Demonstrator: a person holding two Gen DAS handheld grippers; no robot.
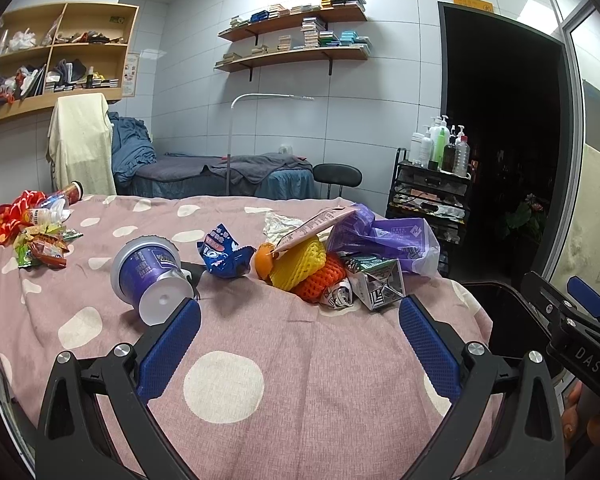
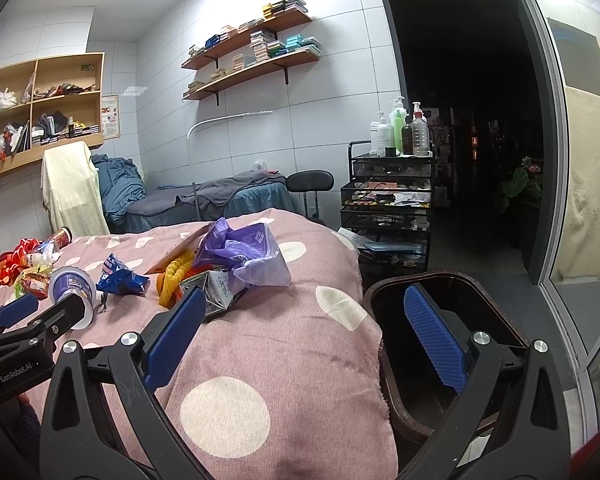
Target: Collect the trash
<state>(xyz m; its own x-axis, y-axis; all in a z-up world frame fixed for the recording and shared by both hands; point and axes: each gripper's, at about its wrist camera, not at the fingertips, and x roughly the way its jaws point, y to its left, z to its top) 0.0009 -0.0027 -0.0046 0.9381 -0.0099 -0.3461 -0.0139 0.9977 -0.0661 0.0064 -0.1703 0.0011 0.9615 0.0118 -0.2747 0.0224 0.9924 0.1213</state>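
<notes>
Trash lies on a pink polka-dot bed cover (image 1: 228, 364): a tipped purple cup (image 1: 150, 276), a blue wrapper (image 1: 224, 254), yellow and orange foam nets (image 1: 300, 266), a crushed carton (image 1: 376, 284), a purple plastic bag (image 1: 384, 240) and a far-left pile of wrappers (image 1: 40, 248). My left gripper (image 1: 300, 316) is open and empty, just short of the cup and the carton. My right gripper (image 2: 304, 312) is open and empty, one finger over the bed by the carton (image 2: 216, 292), the other over a dark bin (image 2: 456, 292) beside the bed.
The bin also shows in the left wrist view (image 1: 500, 312) at the bed's right edge. A black drawer cart (image 2: 388, 208) with bottles stands behind it by a dark doorway. A second bed (image 1: 228, 176), a stool (image 1: 336, 176) and wall shelves lie beyond.
</notes>
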